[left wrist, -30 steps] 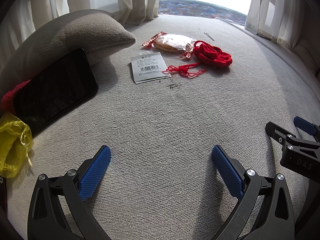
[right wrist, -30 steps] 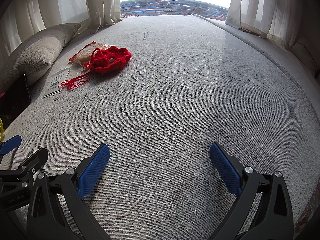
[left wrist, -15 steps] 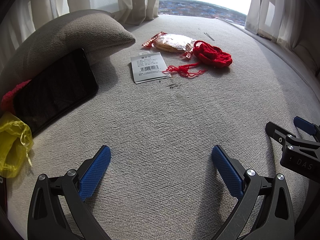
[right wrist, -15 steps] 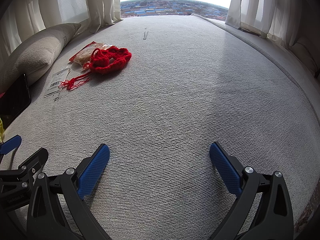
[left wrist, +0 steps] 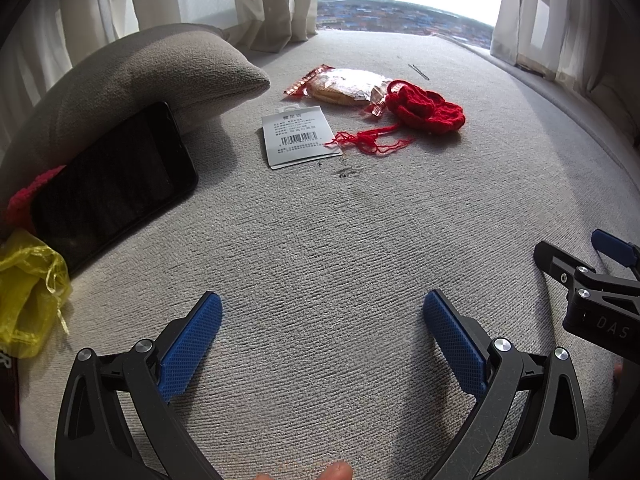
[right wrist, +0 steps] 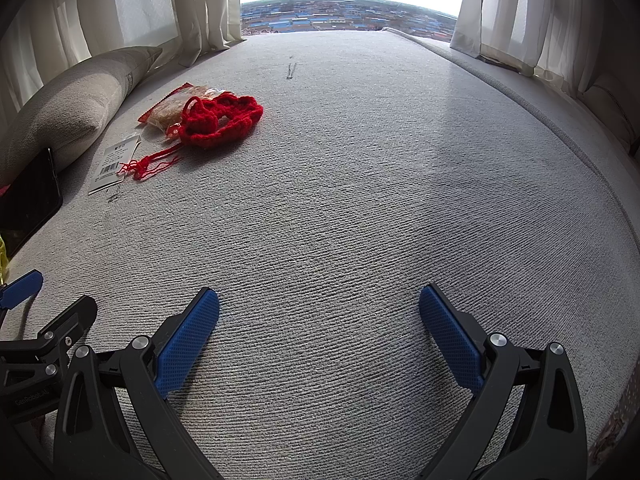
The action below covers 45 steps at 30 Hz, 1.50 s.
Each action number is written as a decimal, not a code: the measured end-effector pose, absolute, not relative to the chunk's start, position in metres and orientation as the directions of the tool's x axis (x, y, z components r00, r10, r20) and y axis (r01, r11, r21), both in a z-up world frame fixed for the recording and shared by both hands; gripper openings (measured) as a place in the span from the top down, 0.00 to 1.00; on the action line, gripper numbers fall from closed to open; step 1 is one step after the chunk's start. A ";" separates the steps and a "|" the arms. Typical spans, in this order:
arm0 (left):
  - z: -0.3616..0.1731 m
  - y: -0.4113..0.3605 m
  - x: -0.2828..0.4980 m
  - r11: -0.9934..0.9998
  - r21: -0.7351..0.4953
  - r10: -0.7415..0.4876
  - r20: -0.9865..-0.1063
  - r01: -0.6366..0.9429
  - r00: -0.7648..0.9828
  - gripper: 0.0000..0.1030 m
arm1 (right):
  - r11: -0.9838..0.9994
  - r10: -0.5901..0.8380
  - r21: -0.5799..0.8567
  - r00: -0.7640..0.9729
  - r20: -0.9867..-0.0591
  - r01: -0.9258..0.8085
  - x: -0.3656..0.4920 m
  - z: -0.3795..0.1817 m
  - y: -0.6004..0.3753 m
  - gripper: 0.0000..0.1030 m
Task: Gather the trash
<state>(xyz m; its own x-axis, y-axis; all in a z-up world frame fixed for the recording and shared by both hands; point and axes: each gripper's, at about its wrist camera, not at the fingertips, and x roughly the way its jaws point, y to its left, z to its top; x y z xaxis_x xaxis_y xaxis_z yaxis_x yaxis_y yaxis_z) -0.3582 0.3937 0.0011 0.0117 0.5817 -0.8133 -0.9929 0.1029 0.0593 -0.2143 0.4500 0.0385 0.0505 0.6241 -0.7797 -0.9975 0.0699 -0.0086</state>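
Note:
A snack wrapper (left wrist: 344, 85) (right wrist: 182, 106) with a biscuit in it lies on the grey fabric surface, far ahead. A white barcode tag (left wrist: 298, 136) (right wrist: 114, 160) lies just in front of it. A red knitted piece (left wrist: 428, 110) (right wrist: 218, 118) with loose red yarn (left wrist: 372, 140) rests against the wrapper's right end. My left gripper (left wrist: 322, 312) stands open low over bare fabric, well short of the tag. Off to its right, my right gripper (right wrist: 319, 308) is open too and holds nothing.
A grey cushion (left wrist: 132, 80) lies at the left with a black phone (left wrist: 112, 184) leaning on it. A yellow mesh bag (left wrist: 28, 296) sits near the left edge. Thin needles (right wrist: 291, 70) lie far back. Curtains (right wrist: 540, 12) line the window.

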 end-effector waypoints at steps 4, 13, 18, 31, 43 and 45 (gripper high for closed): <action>0.000 0.399 -0.360 0.078 0.029 0.573 -0.819 -0.997 0.021 0.04 | 0.080 0.621 -0.030 0.073 -0.780 -0.996 -0.218 0.038 0.452 0.04; 0.034 0.369 -0.352 0.182 -0.106 0.659 -0.725 -0.978 0.201 0.04 | 0.179 0.723 0.116 0.051 -0.689 -0.977 -0.188 0.061 0.412 0.03; 0.104 0.247 -0.301 0.543 -0.142 0.784 -0.267 -0.828 0.560 0.04 | 0.413 0.885 0.123 0.366 -0.288 -0.902 -0.136 0.115 0.225 0.03; 0.018 0.020 -0.056 0.988 -0.086 -0.143 -0.204 0.128 0.968 0.05 | 0.975 -0.031 0.206 0.971 -0.235 0.081 -0.119 0.027 -0.160 0.03; 0.007 0.006 -0.095 0.968 0.058 -0.217 -0.282 0.243 0.935 0.05 | 0.962 -0.033 0.254 0.964 -0.265 0.102 -0.151 0.005 -0.146 0.03; 0.008 0.007 -0.097 0.967 0.057 -0.221 -0.291 0.247 0.931 0.05 | 0.966 -0.041 0.234 0.962 -0.271 0.107 -0.155 0.005 -0.139 0.03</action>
